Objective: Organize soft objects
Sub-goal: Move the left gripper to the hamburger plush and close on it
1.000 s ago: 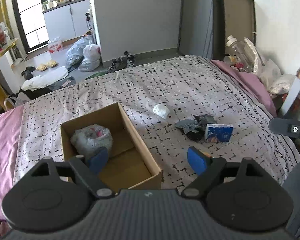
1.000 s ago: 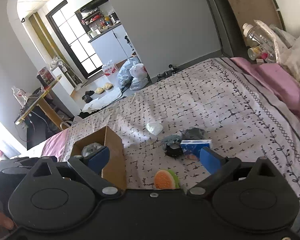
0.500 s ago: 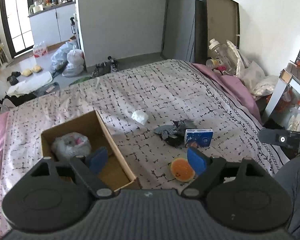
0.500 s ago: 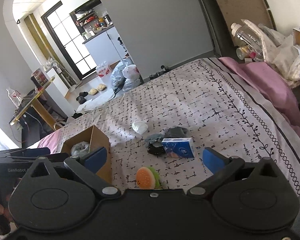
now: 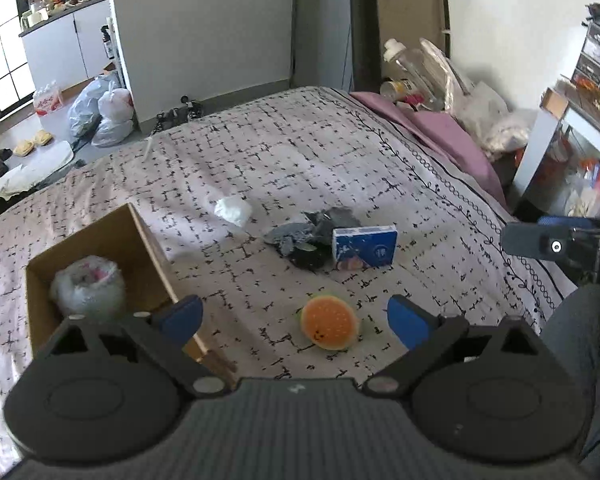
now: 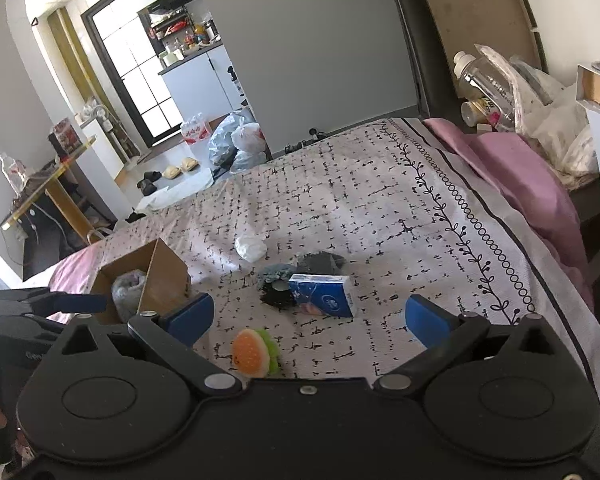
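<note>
A soft burger toy lies on the patterned bedspread, in line with the gap of my left gripper, whose jaws are opening and touch nothing. Farther off lie a blue tissue pack, a dark grey crumpled cloth and a white wad. An open cardboard box at the left holds a clear plastic-wrapped bundle. My right gripper hangs open above the bed, with the burger toy low to its left and the tissue pack ahead.
The bed ends at a pink sheet on the right, beside bottles and bags and a white shelf. Plastic bags and shoes lie on the floor beyond the bed. A person's knee shows at the right.
My left gripper swung right and sank: the box slid left, the burger toy came into view between the widening jaws. The right gripper opened slightly and shifted a little, the objects drifting right in its view.
</note>
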`<control>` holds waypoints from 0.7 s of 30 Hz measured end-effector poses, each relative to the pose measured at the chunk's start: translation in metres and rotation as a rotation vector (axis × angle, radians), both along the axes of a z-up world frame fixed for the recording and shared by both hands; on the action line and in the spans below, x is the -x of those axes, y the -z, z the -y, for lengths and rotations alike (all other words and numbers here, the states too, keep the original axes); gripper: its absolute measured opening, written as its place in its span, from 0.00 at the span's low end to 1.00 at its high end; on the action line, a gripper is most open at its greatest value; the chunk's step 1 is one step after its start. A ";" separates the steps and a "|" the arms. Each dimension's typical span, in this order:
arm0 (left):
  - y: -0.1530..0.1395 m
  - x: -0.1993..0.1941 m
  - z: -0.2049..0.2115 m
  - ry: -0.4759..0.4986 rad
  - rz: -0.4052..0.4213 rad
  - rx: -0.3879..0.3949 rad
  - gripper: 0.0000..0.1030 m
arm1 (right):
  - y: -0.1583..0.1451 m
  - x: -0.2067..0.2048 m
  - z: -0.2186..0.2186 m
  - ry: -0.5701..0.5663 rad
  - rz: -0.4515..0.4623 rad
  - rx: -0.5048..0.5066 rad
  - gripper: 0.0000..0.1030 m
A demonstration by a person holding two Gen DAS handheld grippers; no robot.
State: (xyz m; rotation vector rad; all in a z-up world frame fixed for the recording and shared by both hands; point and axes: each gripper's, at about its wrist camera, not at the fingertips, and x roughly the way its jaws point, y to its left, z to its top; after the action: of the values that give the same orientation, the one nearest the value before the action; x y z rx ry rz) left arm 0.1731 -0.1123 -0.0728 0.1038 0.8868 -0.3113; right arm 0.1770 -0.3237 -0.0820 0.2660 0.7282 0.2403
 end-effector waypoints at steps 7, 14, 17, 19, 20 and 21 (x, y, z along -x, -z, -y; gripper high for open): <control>0.017 -0.007 0.009 0.001 -0.028 -0.002 0.95 | 0.011 -0.007 0.001 -0.026 -0.027 0.027 1.00; 0.034 -0.016 0.016 0.038 -0.043 0.028 0.94 | 0.022 -0.017 0.009 -0.012 -0.051 0.020 1.00; 0.039 -0.019 0.023 0.046 -0.019 0.002 0.93 | 0.027 -0.023 0.012 -0.014 -0.072 0.011 1.00; 0.042 -0.022 0.026 0.064 -0.020 0.016 0.93 | 0.029 -0.026 0.011 -0.020 -0.082 0.009 1.00; 0.044 -0.024 0.027 0.065 -0.027 0.020 0.93 | 0.031 -0.028 0.011 -0.026 -0.085 0.011 1.00; 0.048 -0.027 0.027 0.063 -0.039 0.026 0.93 | 0.033 -0.030 0.010 -0.031 -0.091 0.012 1.00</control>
State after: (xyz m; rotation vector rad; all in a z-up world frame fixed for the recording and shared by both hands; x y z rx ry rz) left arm 0.2003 -0.1397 -0.1204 0.1022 0.9189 -0.3848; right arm 0.2073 -0.3338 -0.1145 0.2554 0.8243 0.2543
